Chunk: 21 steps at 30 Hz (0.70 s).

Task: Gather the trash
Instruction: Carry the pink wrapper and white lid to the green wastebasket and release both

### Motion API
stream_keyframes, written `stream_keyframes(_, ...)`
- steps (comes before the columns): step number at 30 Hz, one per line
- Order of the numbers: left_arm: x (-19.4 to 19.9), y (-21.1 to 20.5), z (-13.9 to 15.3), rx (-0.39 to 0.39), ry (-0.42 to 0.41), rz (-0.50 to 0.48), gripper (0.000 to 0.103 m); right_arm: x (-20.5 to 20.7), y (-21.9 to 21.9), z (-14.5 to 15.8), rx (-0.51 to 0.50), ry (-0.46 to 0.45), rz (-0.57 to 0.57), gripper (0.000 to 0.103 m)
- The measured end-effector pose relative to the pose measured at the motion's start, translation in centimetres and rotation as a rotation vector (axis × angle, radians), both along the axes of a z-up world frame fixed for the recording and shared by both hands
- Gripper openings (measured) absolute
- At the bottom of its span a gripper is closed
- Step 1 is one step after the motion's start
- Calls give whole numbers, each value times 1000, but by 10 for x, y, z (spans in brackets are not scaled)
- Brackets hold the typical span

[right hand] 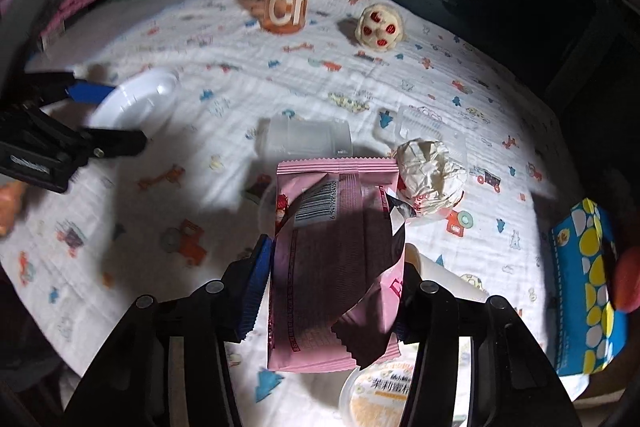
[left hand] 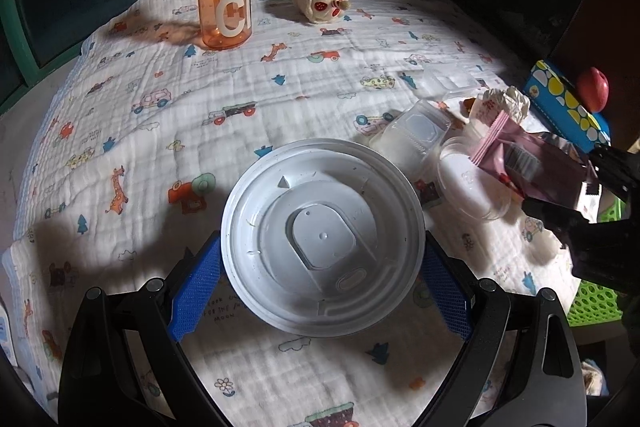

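Jaws pinch the pink wrapper [right hand: 336,235], long axis pointing forward.

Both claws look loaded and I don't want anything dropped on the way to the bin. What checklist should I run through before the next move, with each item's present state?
1. Left claw shut on the white plastic lid: ok, blue pads at both edges.
2. Right claw shut on the pink snack wrapper: ok, though the torn flap hangs loose.
3. Wrapper lifted off the patterned cloth: cannot tell.
4. The two claws apart from each other: ok.
5. Trash left behind: not ok; crumpled paper and clear plastic container remain.
6. Green basket in reach as the bin: cannot tell.
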<state>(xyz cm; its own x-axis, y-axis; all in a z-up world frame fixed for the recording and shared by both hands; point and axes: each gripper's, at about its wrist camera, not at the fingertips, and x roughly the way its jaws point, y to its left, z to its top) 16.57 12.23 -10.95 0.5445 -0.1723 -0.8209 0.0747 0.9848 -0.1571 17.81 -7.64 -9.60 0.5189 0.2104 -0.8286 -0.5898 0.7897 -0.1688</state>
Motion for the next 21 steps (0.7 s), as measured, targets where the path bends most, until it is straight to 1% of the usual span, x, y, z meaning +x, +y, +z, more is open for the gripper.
stream_keyframes(5, -4, -9, 11, -2, -27, -18, 91, -19, -19, 27, 190, 8, -41, 49)
stream_keyframes(9, -9, -20, 19, 0, -43, -39, 91, -35, -36, 45, 307, 7, -78, 49)
stream_keyframes(14, -14, -40, 29, -6, -65, -81, 91, -56, -69, 64, 405, -23, -150, 49)
stream_keyframes(21, -21, -84, 48, -19, -100, -171, 91, -91, -131, 75, 455, -81, -280, 49)
